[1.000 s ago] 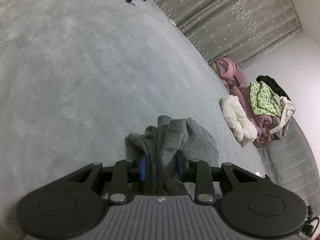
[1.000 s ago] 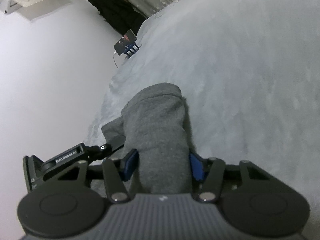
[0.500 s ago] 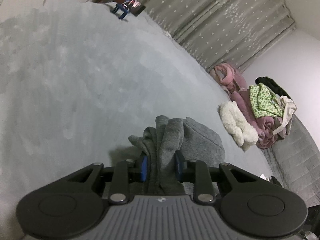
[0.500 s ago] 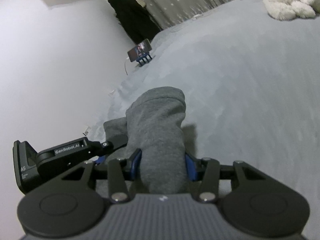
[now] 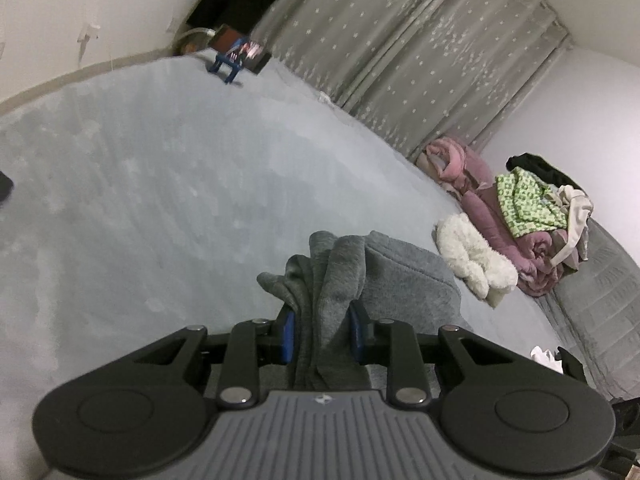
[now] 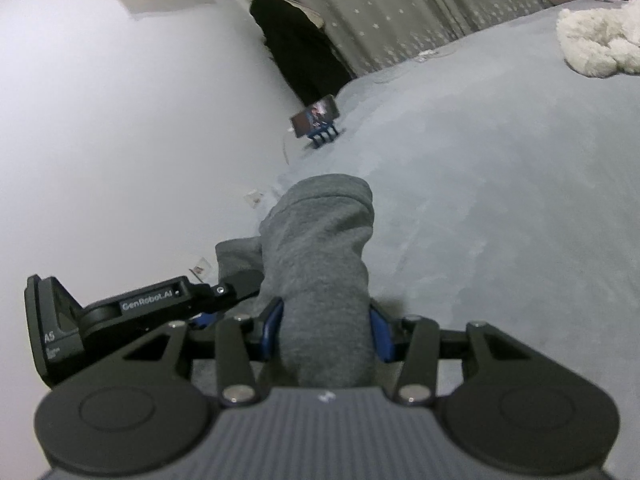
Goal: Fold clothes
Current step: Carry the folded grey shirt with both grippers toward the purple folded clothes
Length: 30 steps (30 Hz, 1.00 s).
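Two grippers each pinch a bunch of the same grey sweatshirt, probably so the garment can be carried and spread out above the bed before any fold is laid. On the left gripper the jaws are narrow, clamped on several gathered layers that rise between the blue pads and spill forward and to the right of them. On the right gripper the jaws close on a thick rounded roll of cloth, which fills the gap and juts ahead of the fingertips.
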{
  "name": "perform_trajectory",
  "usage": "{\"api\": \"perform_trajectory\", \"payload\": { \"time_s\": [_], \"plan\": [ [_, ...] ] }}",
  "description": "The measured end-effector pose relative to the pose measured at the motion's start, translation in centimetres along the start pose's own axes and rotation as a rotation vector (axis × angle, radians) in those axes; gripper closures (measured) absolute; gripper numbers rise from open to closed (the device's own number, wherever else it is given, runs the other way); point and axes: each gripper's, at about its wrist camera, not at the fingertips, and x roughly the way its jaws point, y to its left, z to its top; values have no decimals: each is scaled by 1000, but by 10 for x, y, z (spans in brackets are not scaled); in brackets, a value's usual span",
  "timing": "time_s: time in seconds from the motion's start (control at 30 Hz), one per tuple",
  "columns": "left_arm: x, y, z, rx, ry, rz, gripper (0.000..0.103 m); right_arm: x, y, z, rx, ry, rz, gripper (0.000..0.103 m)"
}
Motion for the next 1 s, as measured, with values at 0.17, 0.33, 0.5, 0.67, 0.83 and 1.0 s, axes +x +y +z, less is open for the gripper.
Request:
{"api": "perform_trajectory", "payload": {
  "time_s": [0.17,0.33,0.5,0.67,0.83,1.0],
  "plan": [
    [-24,-10,2,55,-36,56,78,-4,14,-2,-4,2,41,60],
    [-39,-12,2,78,-39,124,78,-3,27,-10,-30,19,48,60],
    [-50,-13,-4,124,-41,164,78,-3,39,-13,-56,31,50,60],
    [-61,-19,-5,167,-58,194,78,-3,48,-15,-67,27,56,60],
    [-70,-19,-5,184,-63,216,78,-2,55,-19,-76,32,55,60],
    [-85,-19,-5,192,-61,236,78,-2,65,-24,-78,47,69,60]
  ]
}}
